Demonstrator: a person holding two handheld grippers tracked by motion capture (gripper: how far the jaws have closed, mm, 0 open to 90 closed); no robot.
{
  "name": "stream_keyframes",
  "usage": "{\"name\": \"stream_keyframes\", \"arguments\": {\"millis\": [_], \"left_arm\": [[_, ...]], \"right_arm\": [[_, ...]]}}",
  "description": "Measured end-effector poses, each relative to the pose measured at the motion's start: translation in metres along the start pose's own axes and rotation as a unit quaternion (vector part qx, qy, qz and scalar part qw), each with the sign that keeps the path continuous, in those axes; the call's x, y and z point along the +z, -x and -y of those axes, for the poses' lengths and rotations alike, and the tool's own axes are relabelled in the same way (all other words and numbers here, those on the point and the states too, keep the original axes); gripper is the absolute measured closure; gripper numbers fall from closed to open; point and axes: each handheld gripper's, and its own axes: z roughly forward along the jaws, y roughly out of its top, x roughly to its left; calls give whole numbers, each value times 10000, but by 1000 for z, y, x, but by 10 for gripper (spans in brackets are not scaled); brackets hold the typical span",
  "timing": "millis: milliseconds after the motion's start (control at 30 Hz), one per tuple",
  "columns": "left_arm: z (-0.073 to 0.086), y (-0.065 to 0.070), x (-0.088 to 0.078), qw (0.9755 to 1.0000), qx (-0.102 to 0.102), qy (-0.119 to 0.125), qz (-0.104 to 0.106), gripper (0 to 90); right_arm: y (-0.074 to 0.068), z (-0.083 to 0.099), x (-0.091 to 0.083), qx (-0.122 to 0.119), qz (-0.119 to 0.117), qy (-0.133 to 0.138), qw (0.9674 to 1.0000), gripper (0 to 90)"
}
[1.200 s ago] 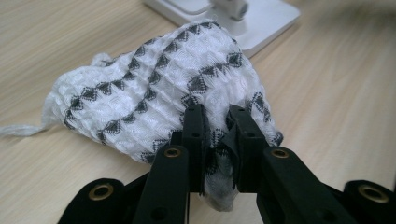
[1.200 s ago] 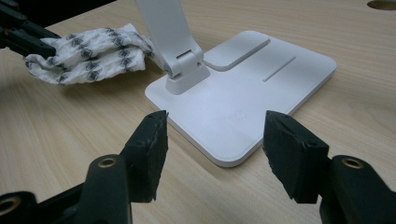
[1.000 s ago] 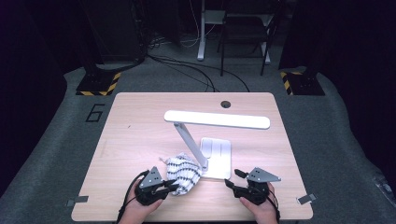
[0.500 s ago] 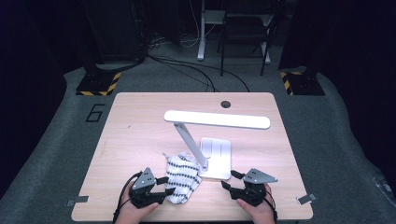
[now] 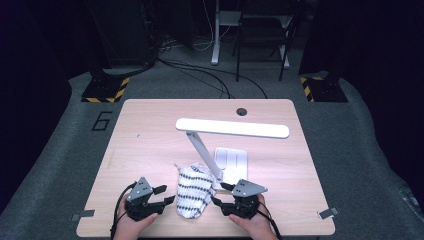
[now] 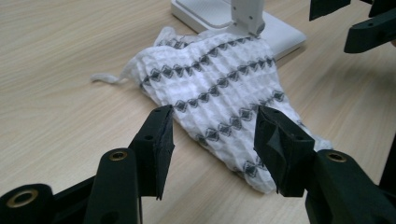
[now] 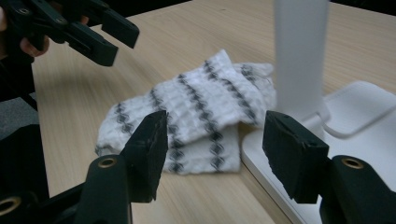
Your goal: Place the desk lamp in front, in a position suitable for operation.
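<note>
Folded cloth [image 5: 192, 194] lies flat on the tabletop [image 5: 150, 135], between your two grippers, its far edge tucked against the base of the white desk lamp [image 5: 231, 161]. It's a white waffle-weave cloth with rows of dark diamonds, doubled over, so the fold looks done or nearly done; that's my read from how it lies.

Your left gripper [image 5: 159, 195] sits just left of the cloth, fingers [image 6: 156, 144] apart and nothing between them. They've just been opening, which fits a release: you let the edge go so the fold stays put. In the left gripper view the cloth is ahead of the fingers, not pinched.

Your right gripper [image 5: 223, 196] is just right of the cloth, near the lamp base, fingers [image 7: 147, 149] apart too, holding nothing. In the right gripper view the lamp's upright arm [image 7: 299, 56] stands right ahead, so watch it if you go in again.

Both grippers flank the cloth and aim at it, probably to square or flatten it next. The loose tail of the cloth [image 6: 107, 78] sticks out on the far left side.
</note>
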Motion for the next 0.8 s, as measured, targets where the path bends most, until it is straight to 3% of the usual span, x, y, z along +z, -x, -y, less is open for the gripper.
{"name": "stream_keyframes", "arguments": {"millis": [200,533,700,800], "left_arm": [[3,-2,-3,9999,-140,23,-50,474],[6,-5,-7,9998,-127,59,-128,474],[6,-6,-8,9998,-179,53,-96,474],[6,-6,-9,9999,-139,42,-91,474]], "right_arm": [[-10,-10,22,-167,-150,-2,9997,384],[-17,-16,51,-296,-254,-214,9990,324],[-21,-16,69,-480,-105,-391,9980,275],[-20,-16,76,-402,-52,-491,9980,261]]}}
